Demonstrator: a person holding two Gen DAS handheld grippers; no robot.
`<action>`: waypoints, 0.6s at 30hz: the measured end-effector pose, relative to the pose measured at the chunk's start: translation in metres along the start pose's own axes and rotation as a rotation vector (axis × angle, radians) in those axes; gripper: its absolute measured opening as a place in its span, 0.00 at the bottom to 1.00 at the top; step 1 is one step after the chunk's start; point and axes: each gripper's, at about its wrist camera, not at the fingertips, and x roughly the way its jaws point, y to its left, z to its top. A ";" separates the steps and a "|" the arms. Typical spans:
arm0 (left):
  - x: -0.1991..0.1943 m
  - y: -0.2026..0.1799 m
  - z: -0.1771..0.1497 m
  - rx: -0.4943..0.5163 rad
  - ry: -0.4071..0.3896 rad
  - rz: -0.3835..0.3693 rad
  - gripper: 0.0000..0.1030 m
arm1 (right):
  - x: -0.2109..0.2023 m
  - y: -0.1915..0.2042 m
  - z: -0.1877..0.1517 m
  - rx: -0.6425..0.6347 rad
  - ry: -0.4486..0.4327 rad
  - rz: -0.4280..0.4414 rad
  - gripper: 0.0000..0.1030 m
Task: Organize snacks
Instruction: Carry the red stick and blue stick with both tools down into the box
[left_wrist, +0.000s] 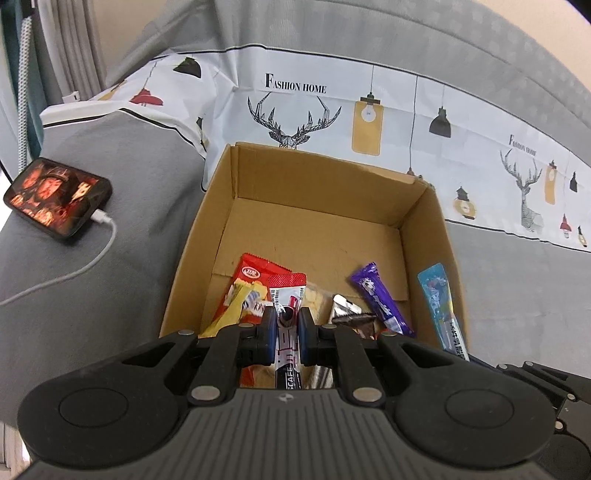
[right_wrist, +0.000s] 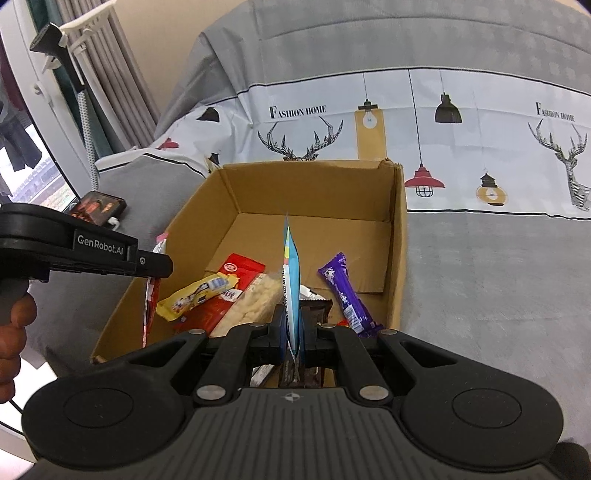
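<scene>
A phone (left_wrist: 57, 201) is lying on the grey bedding at the left. Next, the left gripper (left_wrist: 287, 321) is pinching a red-and-white sachet (left_wrist: 286, 306) over the cardboard box (left_wrist: 424, 221), above a red packet (left_wrist: 255, 275) and purple bar (left_wrist: 380, 299). Rightmost, the right gripper (right_wrist: 291, 326) is clamping a blue sachet (right_wrist: 291, 280) edge-on above the box.

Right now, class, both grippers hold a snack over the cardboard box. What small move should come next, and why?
Probably lower a little further, then release. The left gripper is shut on the red-and-white sachet and the right gripper on the blue stick pack, both above the cardboard box, where other snacks already lie.
</scene>
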 end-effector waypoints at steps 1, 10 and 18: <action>0.005 0.000 0.002 0.002 0.004 0.000 0.12 | 0.005 -0.001 0.002 0.001 0.005 -0.002 0.06; 0.048 -0.002 0.015 -0.001 0.053 0.021 0.12 | 0.042 -0.011 0.008 0.019 0.050 -0.001 0.06; 0.075 -0.003 0.019 0.011 0.093 0.036 0.12 | 0.064 -0.017 0.013 0.024 0.067 -0.009 0.06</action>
